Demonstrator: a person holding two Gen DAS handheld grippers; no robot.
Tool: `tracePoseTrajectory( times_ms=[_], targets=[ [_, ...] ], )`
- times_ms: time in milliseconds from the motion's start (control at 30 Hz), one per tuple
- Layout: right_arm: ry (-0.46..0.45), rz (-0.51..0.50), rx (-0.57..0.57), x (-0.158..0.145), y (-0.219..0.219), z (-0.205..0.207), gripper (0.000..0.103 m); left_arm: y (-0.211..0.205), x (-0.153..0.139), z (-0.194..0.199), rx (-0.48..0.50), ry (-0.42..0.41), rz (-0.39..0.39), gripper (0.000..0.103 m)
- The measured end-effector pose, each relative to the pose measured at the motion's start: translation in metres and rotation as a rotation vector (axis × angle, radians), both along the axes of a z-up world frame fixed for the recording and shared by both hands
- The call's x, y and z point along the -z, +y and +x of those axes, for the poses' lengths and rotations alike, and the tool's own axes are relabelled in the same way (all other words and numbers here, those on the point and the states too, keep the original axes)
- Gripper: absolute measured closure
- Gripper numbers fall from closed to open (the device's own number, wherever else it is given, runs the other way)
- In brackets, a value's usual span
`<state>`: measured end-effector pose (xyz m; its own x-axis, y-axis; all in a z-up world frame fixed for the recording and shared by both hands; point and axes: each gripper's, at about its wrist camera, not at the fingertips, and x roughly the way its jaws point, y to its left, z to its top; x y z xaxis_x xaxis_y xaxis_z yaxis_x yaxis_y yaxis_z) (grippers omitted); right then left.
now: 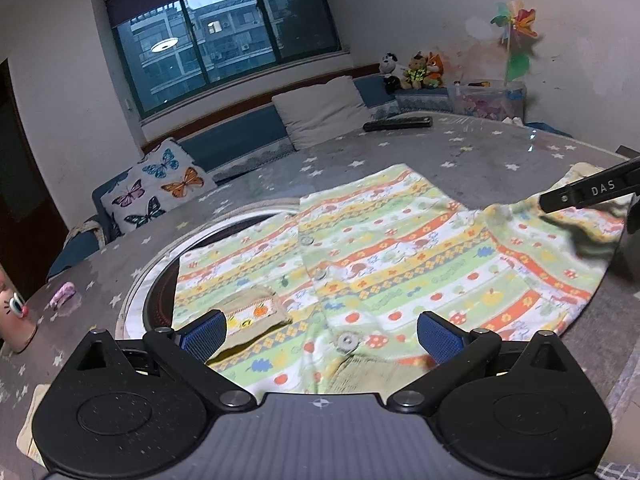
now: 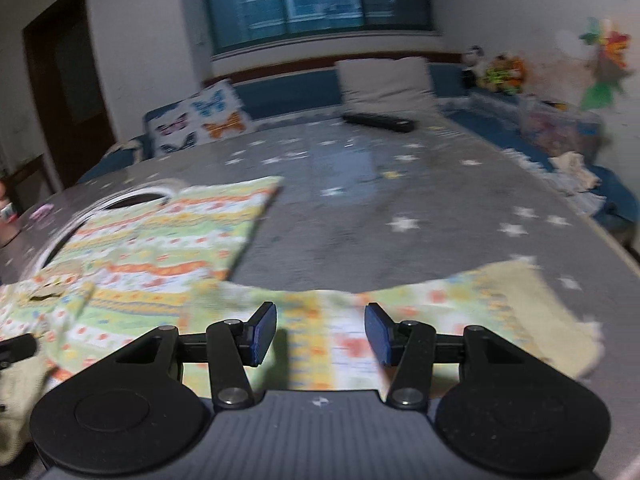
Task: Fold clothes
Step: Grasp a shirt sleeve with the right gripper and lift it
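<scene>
Child's button-front shirt [image 1: 380,264], striped print with fruit and flowers, lies front-up and spread on the counter [image 1: 460,152]. Its left part overlaps a round rimmed recess [image 1: 160,264] in the counter top. One sleeve [image 2: 460,320] stretches out to the right.

Left gripper [image 1: 320,334]: jaws wide apart, nothing between the pads, poised above the shirt's near edge by the lowest button [image 1: 346,340] and the small pocket [image 1: 252,312]. Right gripper [image 2: 320,334]: jaws about half open over the sleeve, holding nothing; I cannot tell whether the fingertips touch the cloth.

Risks from here, as judged:
- The right wrist view is smeared, so your right hand is likely moving fast. Closing now may pinch only the top layer, or miss the sleeve.
- A dragging fingertip would bunch the sleeve and skew the fold line.
- Cloth over the recess has no support. Pressing there would let it sag and pull the placket off straight.
- The left jaws stand beside the button; closing on it could give a poor, slipping hold.
- A remote control [image 1: 398,123] lies far across the counter, well apart; no hazard.
</scene>
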<state>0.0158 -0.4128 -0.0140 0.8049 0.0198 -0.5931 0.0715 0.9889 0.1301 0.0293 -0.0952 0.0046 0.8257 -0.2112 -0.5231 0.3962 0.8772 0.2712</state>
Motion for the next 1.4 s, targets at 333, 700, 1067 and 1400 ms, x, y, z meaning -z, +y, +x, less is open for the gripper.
tracePoseTrajectory(
  times_ms=[333, 700, 1067, 1400],
  targets=[
    [-0.004, -0.082, 0.223, 0.003, -0.059, -0.033, 0.053, -0.011, 0.000, 0.001, 0.014, 0.009, 0.003, 0.000],
    [-0.008, -0.094, 0.326, 0.008, -0.080, -0.045, 0.054, -0.012, 0.002, 0.000, -0.003, 0.018, 0.013, 0.000],
    [-0.016, -0.055, 0.331, 0.009, -0.077, -0.049, 0.089, -0.014, 0.006, 0.000, -0.007, 0.030, 0.016, 0.000],
    [-0.122, 0.003, 0.199, -0.033, -0.043, -0.052, 0.095, -0.007, 0.009, 0.000, -0.031, 0.036, -0.001, 0.000]
  ],
)
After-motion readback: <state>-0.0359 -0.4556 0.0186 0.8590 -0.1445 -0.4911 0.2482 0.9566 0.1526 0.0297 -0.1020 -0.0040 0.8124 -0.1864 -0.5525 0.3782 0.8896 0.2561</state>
